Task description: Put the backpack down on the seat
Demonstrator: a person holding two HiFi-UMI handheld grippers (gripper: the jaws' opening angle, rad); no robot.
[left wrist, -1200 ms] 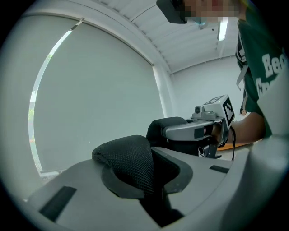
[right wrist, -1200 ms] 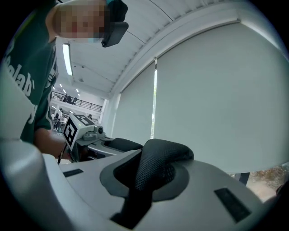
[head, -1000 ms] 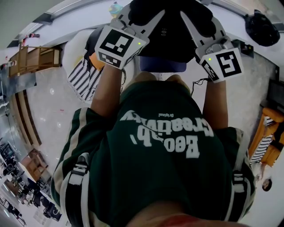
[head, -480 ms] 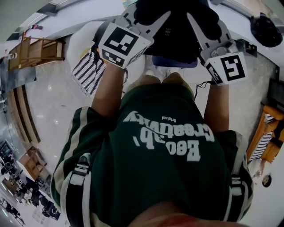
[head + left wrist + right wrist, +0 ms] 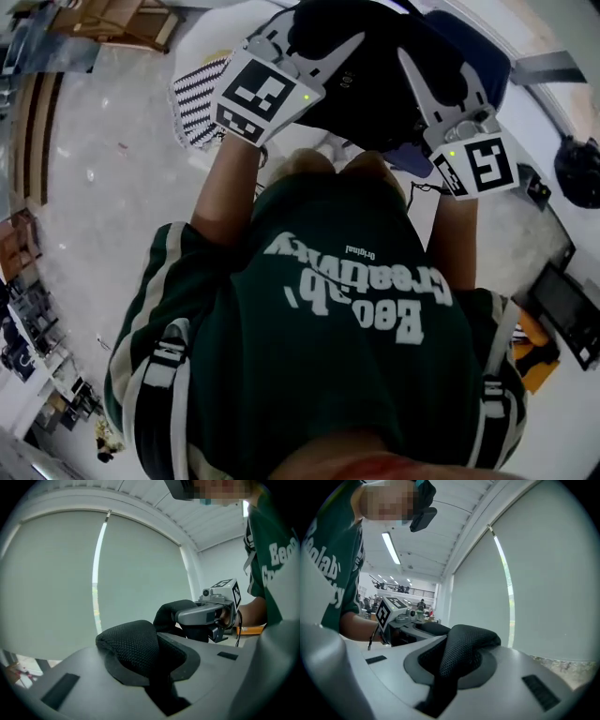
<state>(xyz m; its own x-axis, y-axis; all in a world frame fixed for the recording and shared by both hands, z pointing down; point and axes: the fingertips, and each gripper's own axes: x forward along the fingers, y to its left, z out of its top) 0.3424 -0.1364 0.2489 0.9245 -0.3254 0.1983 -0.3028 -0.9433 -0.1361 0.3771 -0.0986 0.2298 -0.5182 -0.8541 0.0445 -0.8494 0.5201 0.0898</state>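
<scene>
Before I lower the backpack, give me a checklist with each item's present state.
1. Left gripper jaws clamped on a mesh strap: ok.
2. Right gripper jaws clamped on the second strap: ok.
3. Backpack carried between both grippers, in front of the person: ok.
4. Seat directly beneath the backpack: cannot tell; only a blue surface shows past its far edge.
5. Striped cloth out of the way: ok; it lies off to the left, apart from the backpack.
</scene>
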